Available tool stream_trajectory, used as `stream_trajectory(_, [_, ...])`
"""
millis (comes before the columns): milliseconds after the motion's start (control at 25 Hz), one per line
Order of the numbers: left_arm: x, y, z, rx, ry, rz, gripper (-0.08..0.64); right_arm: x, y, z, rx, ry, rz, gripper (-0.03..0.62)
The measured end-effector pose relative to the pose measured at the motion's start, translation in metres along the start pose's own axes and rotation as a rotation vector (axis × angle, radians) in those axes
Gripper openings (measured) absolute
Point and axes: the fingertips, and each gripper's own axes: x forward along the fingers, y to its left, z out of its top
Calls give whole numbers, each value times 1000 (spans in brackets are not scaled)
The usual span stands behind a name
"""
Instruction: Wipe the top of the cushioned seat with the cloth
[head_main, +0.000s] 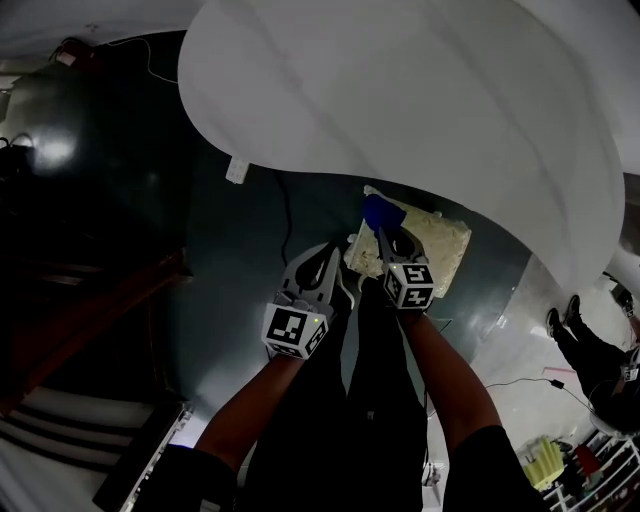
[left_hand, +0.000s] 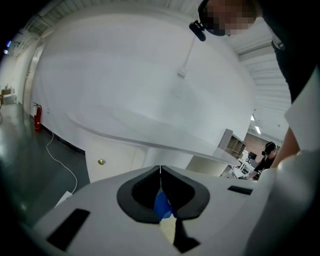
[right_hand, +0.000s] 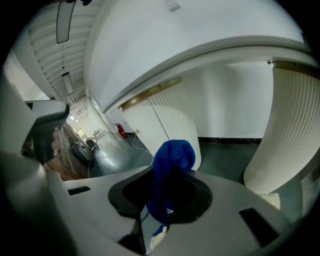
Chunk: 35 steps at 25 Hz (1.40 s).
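A cream cushioned seat (head_main: 447, 243) lies low on the dark floor, just ahead of my right gripper (head_main: 386, 232). That gripper is shut on a bunched blue cloth (head_main: 382, 212), held at the seat's near-left edge. In the right gripper view the blue cloth (right_hand: 171, 165) sticks up from between the jaws and hides the tips of the right gripper (right_hand: 166, 176). My left gripper (head_main: 331, 252) hangs to the left of the seat with its jaws pressed together and nothing in them. In its own view the left gripper (left_hand: 160, 169) shows its tips touching.
A large white curved structure (head_main: 400, 90) overhangs the seat from the far side. White ribbed columns (right_hand: 296, 135) stand beside it. A black cable (head_main: 286, 215) runs over the floor. Another person (head_main: 592, 350) stands at the right, and steps (head_main: 70, 420) descend at the left.
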Motion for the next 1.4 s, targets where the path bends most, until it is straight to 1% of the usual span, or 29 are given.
stream_trajectory(200, [10, 11, -31, 20, 41, 2, 20, 33, -15, -15, 39, -16, -16, 92])
stream_trajectory(440, [20, 12, -50, -17, 64, 13, 19, 65, -24, -41, 96, 37, -3, 92])
stream_trajectory(520, [20, 10, -55, -30, 74, 18, 20, 75, -30, -52, 129, 60, -20, 92])
stream_trajectory(680, [22, 3, -71, -45, 99, 16, 20, 92, -57, -84, 191, 127, -86, 92])
stream_trajectory(760, [20, -2, -75, -52, 103, 3, 19, 95, -65, -95, 200, 155, -104, 92])
stream_trajectory(880, [17, -12, -78, -66, 95, -32, 20, 98, -69, -102, 155, 182, -95, 92])
stream_trajectory(1000, [23, -22, -82, -57, 109, -50, 20, 99, -76, -106, 75, 209, -78, 92])
stream_trajectory(1080, [26, -27, -83, -50, 117, -56, 20, 97, -79, -110, 41, 222, -72, 92])
stream_trajectory(1240, [28, -31, -83, -38, 130, -61, 20, 96, -81, -112, 25, 235, -66, 92])
stream_trajectory(1400, [31, -35, -85, -24, 140, -70, 20, 92, -88, -114, 41, 252, -82, 92])
